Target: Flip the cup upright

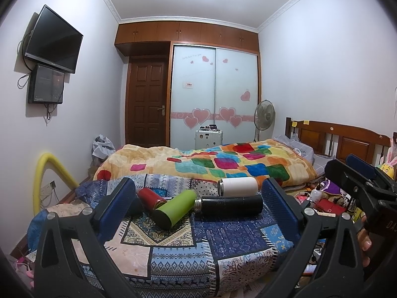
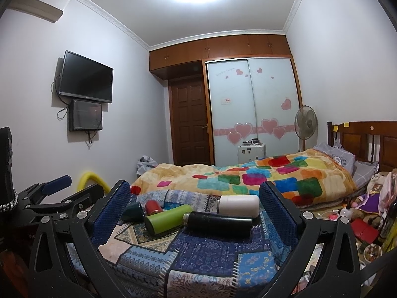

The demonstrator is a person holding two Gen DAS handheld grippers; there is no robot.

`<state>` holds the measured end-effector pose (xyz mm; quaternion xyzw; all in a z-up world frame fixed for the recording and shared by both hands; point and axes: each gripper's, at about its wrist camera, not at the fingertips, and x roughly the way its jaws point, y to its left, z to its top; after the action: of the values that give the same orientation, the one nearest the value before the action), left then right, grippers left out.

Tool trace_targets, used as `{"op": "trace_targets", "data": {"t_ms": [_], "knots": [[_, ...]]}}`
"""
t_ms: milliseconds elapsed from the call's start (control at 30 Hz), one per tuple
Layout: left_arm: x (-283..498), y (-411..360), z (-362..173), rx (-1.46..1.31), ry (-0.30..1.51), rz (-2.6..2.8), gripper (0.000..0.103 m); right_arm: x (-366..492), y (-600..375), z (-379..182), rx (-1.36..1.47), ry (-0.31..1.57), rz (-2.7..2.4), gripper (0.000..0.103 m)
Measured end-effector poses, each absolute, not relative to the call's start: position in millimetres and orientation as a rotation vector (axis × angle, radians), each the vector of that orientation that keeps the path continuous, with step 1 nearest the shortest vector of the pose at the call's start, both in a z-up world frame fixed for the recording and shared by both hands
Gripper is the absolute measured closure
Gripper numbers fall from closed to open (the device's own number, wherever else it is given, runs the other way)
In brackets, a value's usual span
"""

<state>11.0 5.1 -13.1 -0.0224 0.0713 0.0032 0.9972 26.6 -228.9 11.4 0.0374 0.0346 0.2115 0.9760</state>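
Five cups lie on their sides on a patchwork cloth (image 1: 198, 243) in the foreground, with a bed under a bright blanket (image 1: 223, 164) behind it.

The black cup (image 1: 229, 204) is a long matte cylinder with a narrow steel rim at its open end, which points left. It lies nearest the cameras. Just behind it lies the white cup (image 1: 237, 186), shorter and wider, also with a metal rim facing left. The green cup (image 1: 173, 208) lies at an angle, its dark flat base toward the cameras and its mouth close to the rim of the black cup. The red cup (image 1: 150, 197) is small and glossy and lies beside the green one on the left. A dark teal cup (image 2: 134, 211), partly hidden behind a fingertip pad, lies farthest left.

The left gripper (image 1: 198, 198) is spread wide, its blue ribbed pads flanking the whole group without touching any cup. The right gripper (image 2: 194, 200) is likewise spread wide around the cups and holds nothing. Each gripper appears at the edge of the other's view.

A television (image 1: 53, 39) hangs on the left wall, and a fan (image 1: 264, 118) stands near the wardrobe (image 1: 214, 94).
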Motion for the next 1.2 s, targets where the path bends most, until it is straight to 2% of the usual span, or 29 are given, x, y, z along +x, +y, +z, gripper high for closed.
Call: {"op": "trace_targets", "data": {"t_ms": [1200], "knots": [[20, 9, -18, -0.045, 0.149, 0.029, 0.000, 36, -221, 6, 0.061, 0.084, 0.439, 0.000]]}}
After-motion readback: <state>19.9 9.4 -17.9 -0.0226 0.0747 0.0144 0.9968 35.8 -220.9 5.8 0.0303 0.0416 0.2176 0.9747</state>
